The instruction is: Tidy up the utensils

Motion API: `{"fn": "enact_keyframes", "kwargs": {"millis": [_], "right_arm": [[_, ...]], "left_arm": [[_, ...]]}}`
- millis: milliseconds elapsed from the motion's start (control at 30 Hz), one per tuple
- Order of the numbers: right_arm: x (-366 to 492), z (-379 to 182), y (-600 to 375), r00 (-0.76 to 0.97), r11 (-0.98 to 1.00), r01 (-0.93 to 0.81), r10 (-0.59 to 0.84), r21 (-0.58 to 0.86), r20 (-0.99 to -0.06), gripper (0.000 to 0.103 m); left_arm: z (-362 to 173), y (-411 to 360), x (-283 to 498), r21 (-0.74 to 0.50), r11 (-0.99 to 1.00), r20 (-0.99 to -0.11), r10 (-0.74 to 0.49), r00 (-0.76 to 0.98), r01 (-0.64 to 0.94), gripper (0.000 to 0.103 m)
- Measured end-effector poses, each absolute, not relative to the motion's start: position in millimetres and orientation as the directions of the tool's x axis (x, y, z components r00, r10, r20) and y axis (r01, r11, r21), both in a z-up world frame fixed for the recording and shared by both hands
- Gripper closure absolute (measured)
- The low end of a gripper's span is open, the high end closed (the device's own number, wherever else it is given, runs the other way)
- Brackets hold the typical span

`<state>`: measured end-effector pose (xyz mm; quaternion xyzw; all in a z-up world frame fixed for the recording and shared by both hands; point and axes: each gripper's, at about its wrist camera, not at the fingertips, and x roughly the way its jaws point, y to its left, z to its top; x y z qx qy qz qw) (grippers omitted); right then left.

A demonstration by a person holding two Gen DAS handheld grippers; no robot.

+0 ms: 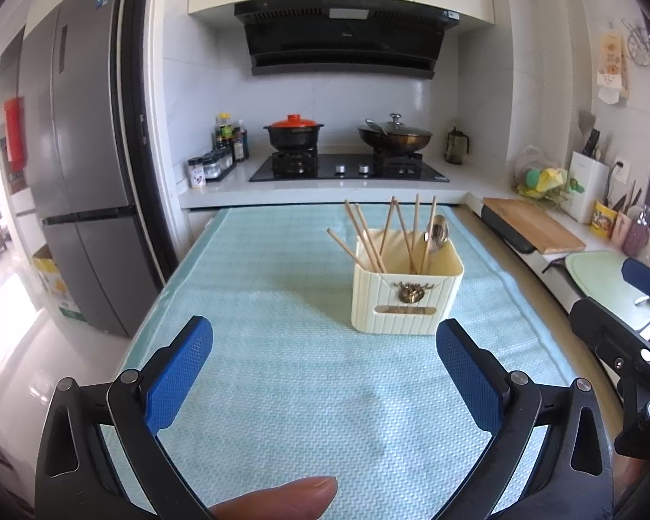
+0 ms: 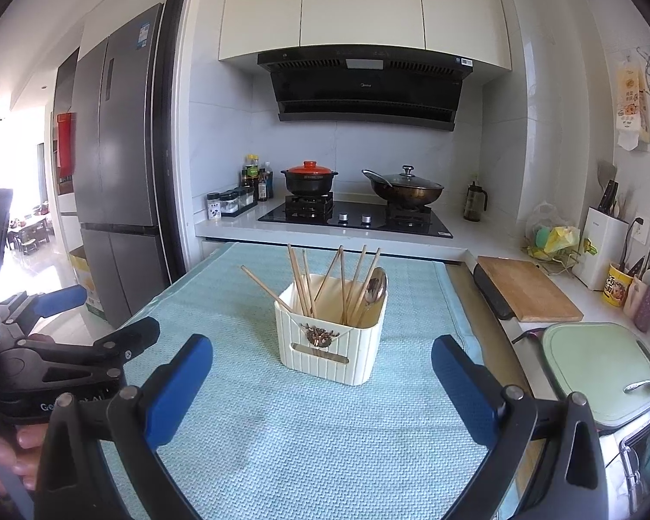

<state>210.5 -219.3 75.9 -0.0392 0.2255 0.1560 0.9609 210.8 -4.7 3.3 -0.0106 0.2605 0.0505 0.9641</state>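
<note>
Evidently done or nearly so: both grippers hang back, empty, over the mat (image 1: 281,294).

Left gripper (image 1: 325,372) has its jaws spread wide, gripping nothing, clear of the mat. Ahead stands the holder (image 1: 405,299), upright mid-mat, chopsticks (image 1: 368,238) and spoon (image 1: 437,232) leaning inside, likely gathered there for tidiness. Right gripper (image 2: 323,383) is likewise wide apart and empty, near the holder but not touching.

Cream ribbed holder (image 2: 331,342) stands upright holding chopsticks (image 2: 305,281) and spoon (image 2: 375,288).
</note>
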Motion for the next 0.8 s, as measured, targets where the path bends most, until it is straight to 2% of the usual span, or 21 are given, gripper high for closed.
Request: {"fn": "enact_keyframes", "kwargs": {"millis": [800], "right_arm": [[208.9,78.6,-215.6,0.85,0.948,-0.317,0.275,-0.018,-0.448,0.0]], "left_arm": [[2.0,-5.0,210.9,0.01,0.995,-0.513,0.095,0.853,-0.104,0.0]]}}
